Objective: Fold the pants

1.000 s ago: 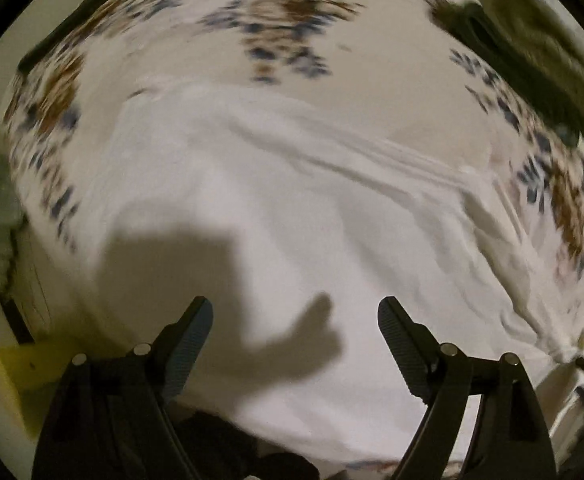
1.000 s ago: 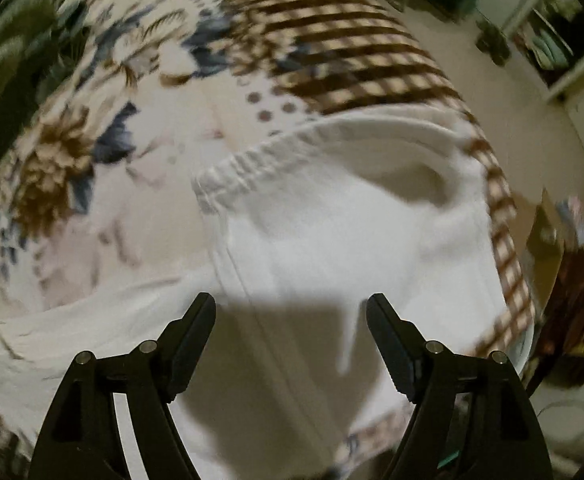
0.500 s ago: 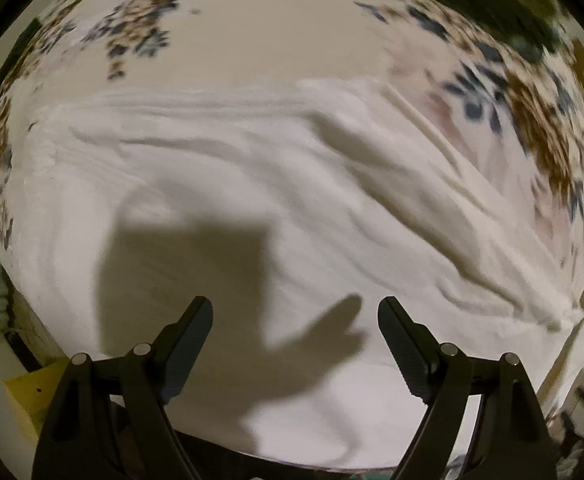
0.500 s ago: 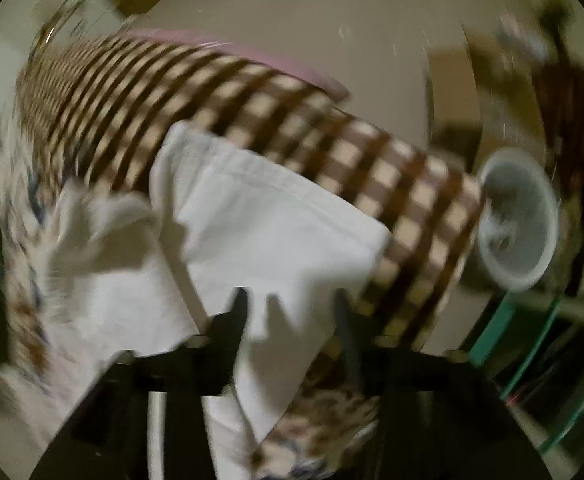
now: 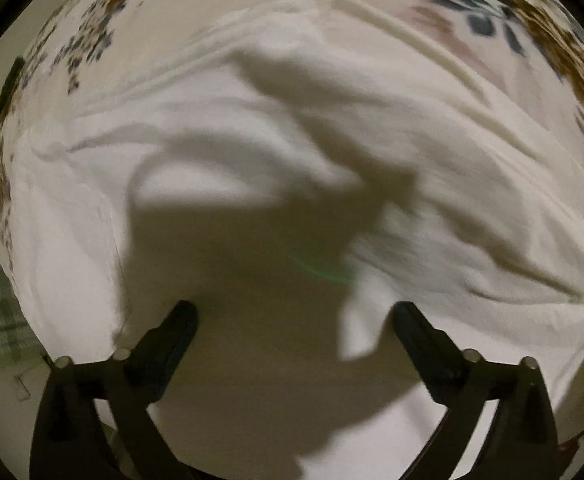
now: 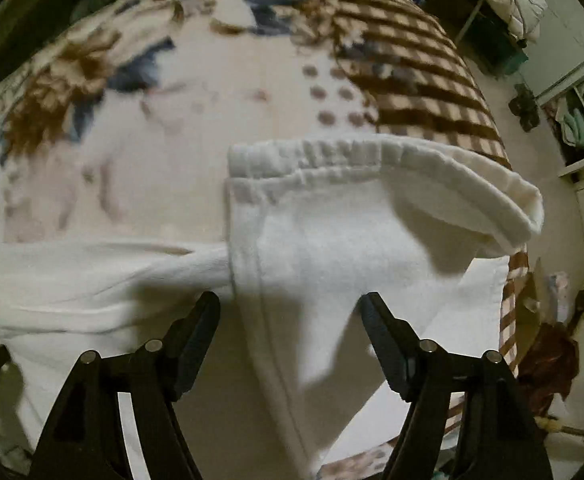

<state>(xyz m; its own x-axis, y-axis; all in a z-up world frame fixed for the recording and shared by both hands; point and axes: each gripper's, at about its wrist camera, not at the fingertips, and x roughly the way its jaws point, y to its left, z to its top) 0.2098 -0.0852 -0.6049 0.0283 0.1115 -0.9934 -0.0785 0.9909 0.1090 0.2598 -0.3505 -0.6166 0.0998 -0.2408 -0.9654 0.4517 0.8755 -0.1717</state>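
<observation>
White pants (image 5: 252, 140) lie spread and wrinkled on a floral bedspread (image 5: 92, 40). In the right wrist view their elastic waistband (image 6: 331, 152) faces away, with its right end curled up, and the legs (image 6: 72, 280) run off to the left. My left gripper (image 5: 295, 316) is open and empty, close above the white cloth. My right gripper (image 6: 290, 306) is open and empty, just above the pants below the waistband.
The bedspread has a brown checked border (image 6: 411, 60) along the bed's right edge. A dark green cloth (image 6: 32, 8) lies at the far left. Beyond the bed are the floor and shelves with clothes (image 6: 571, 120).
The left gripper has moved lower and closer to the pants. The right gripper swung out toward the bed edge, its jaws looking narrower, and is back over the waistband, open.
</observation>
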